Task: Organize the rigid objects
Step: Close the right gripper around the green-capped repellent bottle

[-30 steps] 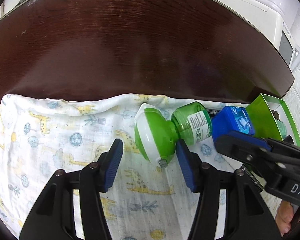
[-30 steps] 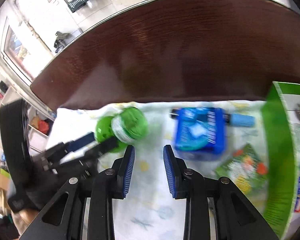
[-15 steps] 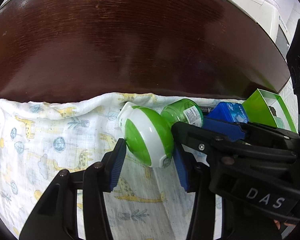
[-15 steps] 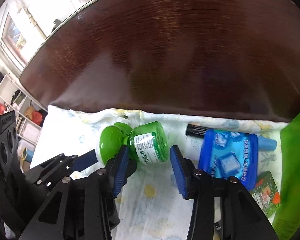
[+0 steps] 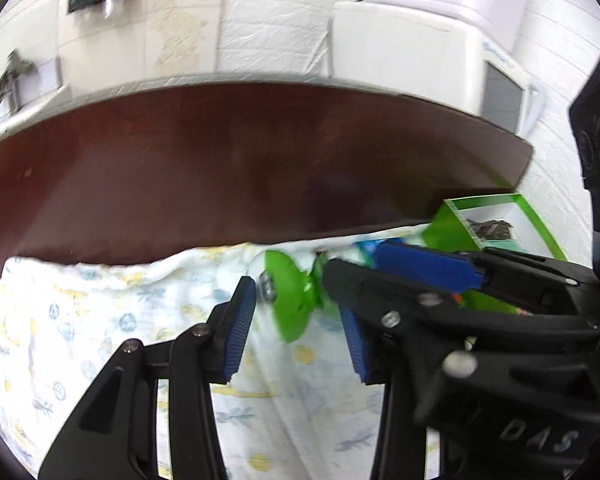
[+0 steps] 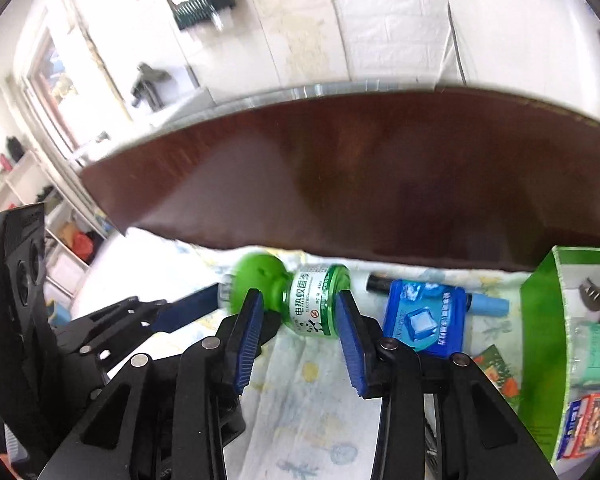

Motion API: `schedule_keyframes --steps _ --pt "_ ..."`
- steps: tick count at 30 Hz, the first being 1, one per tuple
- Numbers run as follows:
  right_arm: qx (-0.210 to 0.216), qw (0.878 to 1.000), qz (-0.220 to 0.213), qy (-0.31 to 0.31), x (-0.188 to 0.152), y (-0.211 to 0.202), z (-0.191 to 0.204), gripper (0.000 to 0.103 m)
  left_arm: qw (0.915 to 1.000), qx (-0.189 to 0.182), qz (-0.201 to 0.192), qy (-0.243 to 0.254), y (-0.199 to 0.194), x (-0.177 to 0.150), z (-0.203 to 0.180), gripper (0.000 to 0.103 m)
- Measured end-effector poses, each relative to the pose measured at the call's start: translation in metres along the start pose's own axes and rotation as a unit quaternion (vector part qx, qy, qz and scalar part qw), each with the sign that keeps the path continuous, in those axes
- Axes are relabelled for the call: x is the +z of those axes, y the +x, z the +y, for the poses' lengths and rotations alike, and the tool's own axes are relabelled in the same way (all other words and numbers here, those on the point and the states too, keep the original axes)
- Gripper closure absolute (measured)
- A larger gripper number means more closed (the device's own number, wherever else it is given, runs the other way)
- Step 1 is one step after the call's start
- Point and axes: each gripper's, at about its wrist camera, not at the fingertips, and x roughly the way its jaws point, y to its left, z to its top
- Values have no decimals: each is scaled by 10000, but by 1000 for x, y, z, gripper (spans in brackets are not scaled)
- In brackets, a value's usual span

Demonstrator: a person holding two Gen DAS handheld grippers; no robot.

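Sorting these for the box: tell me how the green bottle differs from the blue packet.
The green bottle is round and see-through; the blue packet is flat and opaque. The bottle sits between the right gripper's pads, joined to a green plug-in head; the packet lies untouched. Both have printed labels.

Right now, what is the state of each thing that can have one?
Green bottle: lying sideways, held at both ends.
Left hand-held gripper: closed on its round plug end, jaws just closing.
Right hand-held gripper: closed on its bottle end.
Green box: open.
Blue pack: lying flat.
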Motion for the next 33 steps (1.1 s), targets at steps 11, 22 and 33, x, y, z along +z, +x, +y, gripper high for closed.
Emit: schedule_keyframes --steps 11,22,33 --pt "-64 9966 -341 745 -22 -62 -70 63 9984 513 -217 37 -7 -9 -19 56" --pt "610 9914 690 932 -64 -11 -73 60 9978 435 463 187 5 -73 -33 36" --pt "680 9822 879 1516 -54 22 -79 51 9973 389 619 24 50 -57 -29 53"
